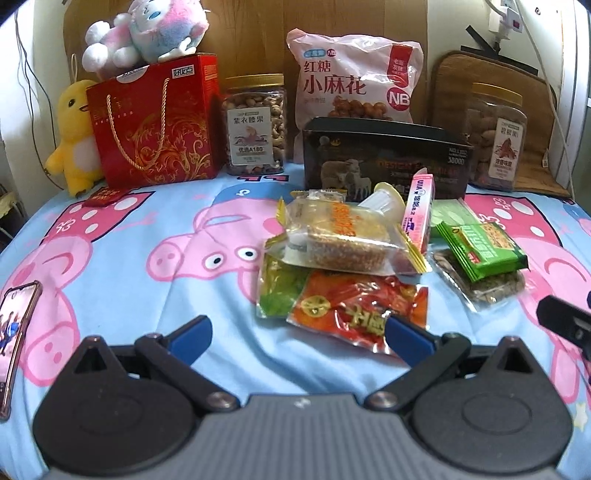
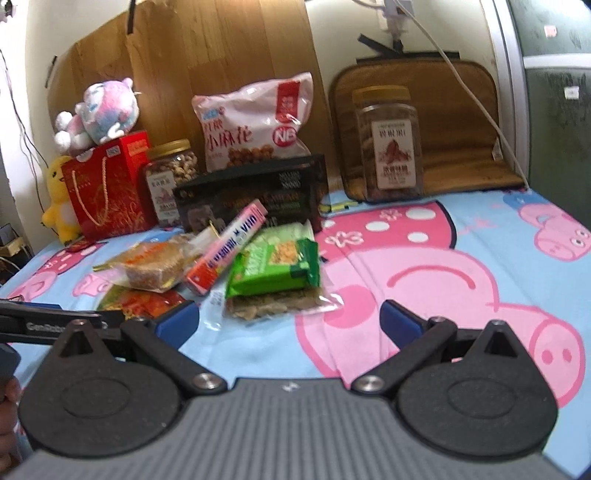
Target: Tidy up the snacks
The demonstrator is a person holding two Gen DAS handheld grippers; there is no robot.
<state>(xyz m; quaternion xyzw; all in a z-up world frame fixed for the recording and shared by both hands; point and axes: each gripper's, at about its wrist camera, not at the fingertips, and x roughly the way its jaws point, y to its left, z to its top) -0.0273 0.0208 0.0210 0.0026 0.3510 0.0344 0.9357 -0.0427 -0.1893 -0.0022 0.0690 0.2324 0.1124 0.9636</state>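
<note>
A heap of small snack packets lies on the cartoon-pig sheet: a clear pack with a brown cake, a red-orange pack, a pink stick box, and green packs on a clear pack of brown slabs. My left gripper is open and empty, just short of the red-orange pack. My right gripper is open and empty, just short of the brown-slab pack. The other gripper shows at each view's edge.
Along the back stand a red gift bag, a nut jar, a pink bag, a black box and a second jar. Plush toys sit at left. A phone lies at the left edge.
</note>
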